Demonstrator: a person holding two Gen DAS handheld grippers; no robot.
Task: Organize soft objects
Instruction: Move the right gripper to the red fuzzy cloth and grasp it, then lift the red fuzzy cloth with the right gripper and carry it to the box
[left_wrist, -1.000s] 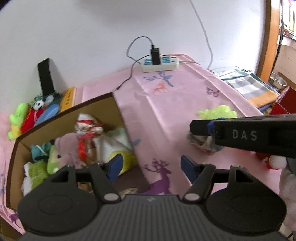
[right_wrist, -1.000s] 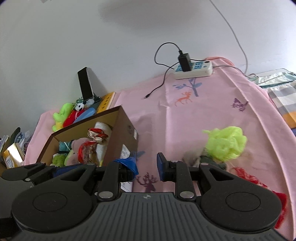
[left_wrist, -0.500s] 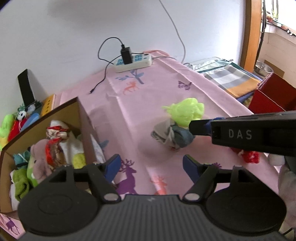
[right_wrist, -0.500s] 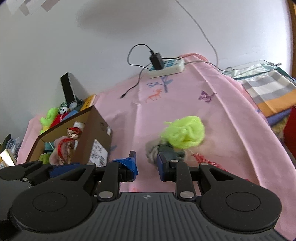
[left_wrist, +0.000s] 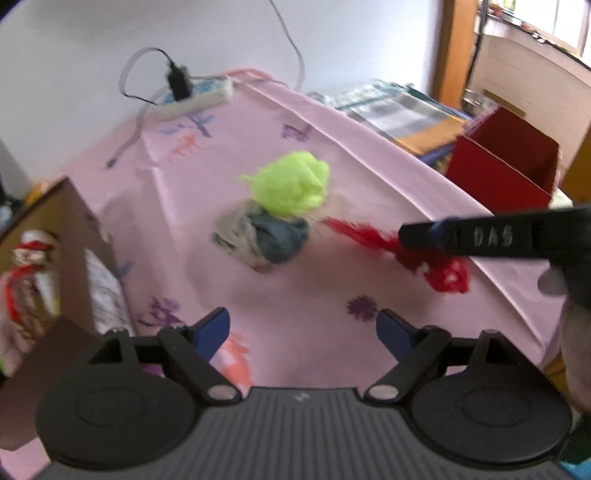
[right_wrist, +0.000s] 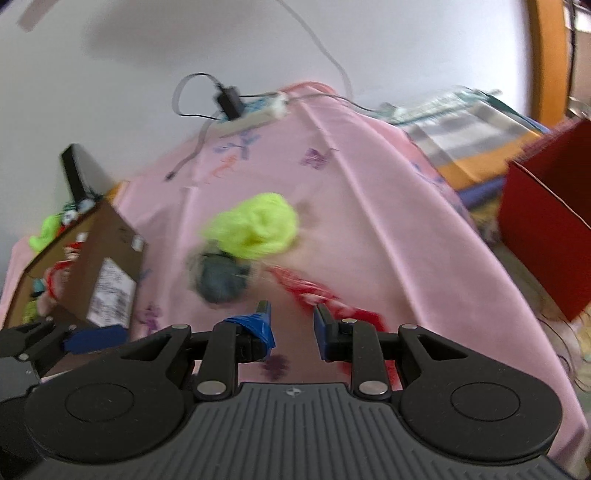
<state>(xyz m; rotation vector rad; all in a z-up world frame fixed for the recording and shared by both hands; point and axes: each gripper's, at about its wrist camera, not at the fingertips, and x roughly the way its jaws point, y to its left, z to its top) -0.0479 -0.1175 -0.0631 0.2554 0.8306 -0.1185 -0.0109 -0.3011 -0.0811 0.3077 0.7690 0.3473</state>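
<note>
A neon green pouf (left_wrist: 291, 188) (right_wrist: 255, 225), a grey-blue cloth bundle (left_wrist: 264, 236) (right_wrist: 219, 277) and a red knitted piece (left_wrist: 424, 254) (right_wrist: 321, 295) lie together on the pink tablecloth (left_wrist: 229, 155). A brown cardboard box (left_wrist: 70, 236) (right_wrist: 88, 273) at the left holds several plush toys. My left gripper (left_wrist: 303, 330) is open and empty, short of the bundle. My right gripper (right_wrist: 291, 325) is open and empty, just before the red piece; it also shows from the side in the left wrist view (left_wrist: 421, 232).
A white power strip (left_wrist: 195, 98) (right_wrist: 255, 112) with a black plug and cables lies at the table's far edge by the wall. A red box (left_wrist: 506, 166) (right_wrist: 550, 221) and folded striped cloths (right_wrist: 472, 136) stand off the right edge. More toys (right_wrist: 48, 230) sit behind the cardboard box.
Both grippers have swung right, away from the cardboard box toward the loose pile. The red knitted piece has come into view under the right gripper. Both stay open.
</note>
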